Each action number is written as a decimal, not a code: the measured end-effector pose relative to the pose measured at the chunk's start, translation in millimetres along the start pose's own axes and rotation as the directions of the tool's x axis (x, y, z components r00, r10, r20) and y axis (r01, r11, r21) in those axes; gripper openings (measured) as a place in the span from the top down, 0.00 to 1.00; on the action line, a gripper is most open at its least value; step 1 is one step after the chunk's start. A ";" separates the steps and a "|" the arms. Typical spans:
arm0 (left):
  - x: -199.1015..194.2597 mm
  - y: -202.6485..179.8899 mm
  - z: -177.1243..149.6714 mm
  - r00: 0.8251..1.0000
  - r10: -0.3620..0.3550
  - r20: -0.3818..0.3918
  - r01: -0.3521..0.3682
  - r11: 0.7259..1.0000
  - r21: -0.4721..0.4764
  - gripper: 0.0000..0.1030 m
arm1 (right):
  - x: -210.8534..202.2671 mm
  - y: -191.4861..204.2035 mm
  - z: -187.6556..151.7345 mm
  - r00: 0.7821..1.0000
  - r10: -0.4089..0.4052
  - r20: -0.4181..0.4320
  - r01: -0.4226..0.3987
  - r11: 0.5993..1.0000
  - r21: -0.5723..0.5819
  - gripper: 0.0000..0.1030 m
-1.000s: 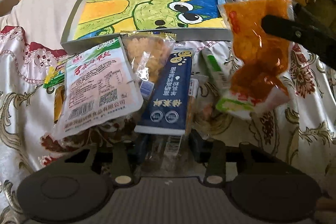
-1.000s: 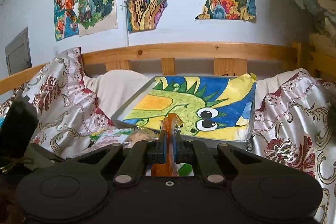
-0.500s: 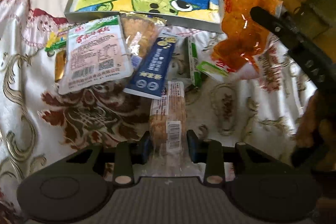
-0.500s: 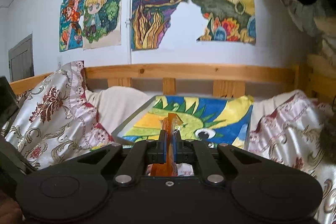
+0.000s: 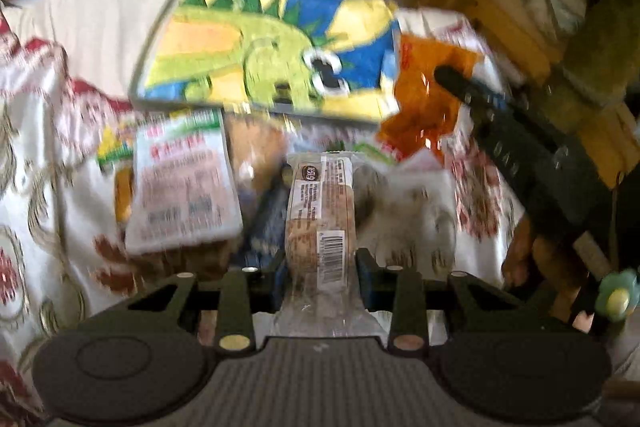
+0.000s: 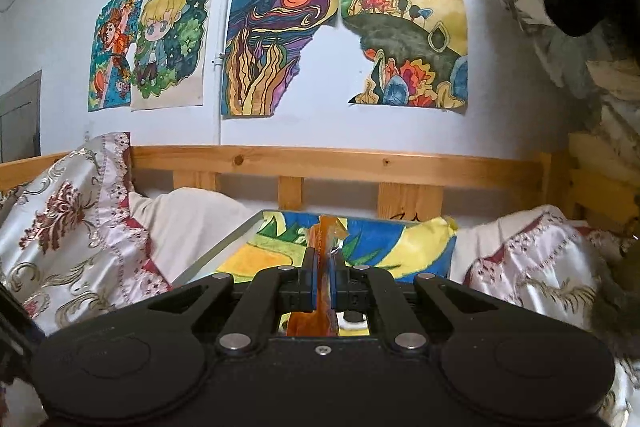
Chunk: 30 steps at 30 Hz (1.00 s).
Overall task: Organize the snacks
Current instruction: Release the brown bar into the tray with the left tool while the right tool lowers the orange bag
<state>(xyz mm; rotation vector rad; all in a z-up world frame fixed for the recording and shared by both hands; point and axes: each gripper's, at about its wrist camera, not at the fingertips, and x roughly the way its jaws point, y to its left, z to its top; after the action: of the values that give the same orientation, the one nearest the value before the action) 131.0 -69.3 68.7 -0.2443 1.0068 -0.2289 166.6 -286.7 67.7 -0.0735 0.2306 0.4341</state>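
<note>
On a bed draped in floral cloth, the left hand-held gripper clenches a clear-wrapped snack above the pile; the right hand-held gripper pinches an orange packet near the dinosaur tray

Two grippers appear: the left gripper and the right gripper. Each carries one snack packet: one clear-wrapped brown snack and one orange packet. On the bed lie at least three more packets: one white packet with red print, one clear bag of tan pieces, and one dark blue packet; blur hides any others. One tray with a dinosaur drawing. Six drawings hang on the wall.
</note>
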 end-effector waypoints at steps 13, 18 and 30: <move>72.3 -8.1 109.8 0.970 0.141 0.200 -0.130 0.989 -0.067 0.63 | 86.2 -36.1 -8.8 1.000 -0.021 0.013 0.020 0.994 0.106 0.95; 107.7 -14.1 133.2 0.962 0.172 0.213 -0.159 0.984 -0.077 0.62 | 109.9 -52.2 -19.0 0.999 -0.033 -0.005 0.034 0.988 0.152 0.95; 171.8 -11.0 148.7 0.952 0.234 0.195 -0.213 0.969 -0.123 0.62 | 131.2 -77.8 -36.5 0.990 -0.051 -0.130 0.081 0.967 0.241 0.86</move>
<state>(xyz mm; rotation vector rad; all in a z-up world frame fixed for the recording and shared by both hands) 345.6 -117.1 10.3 -0.2383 0.8300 0.0544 307.8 -307.9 2.8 0.1355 0.4009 0.3320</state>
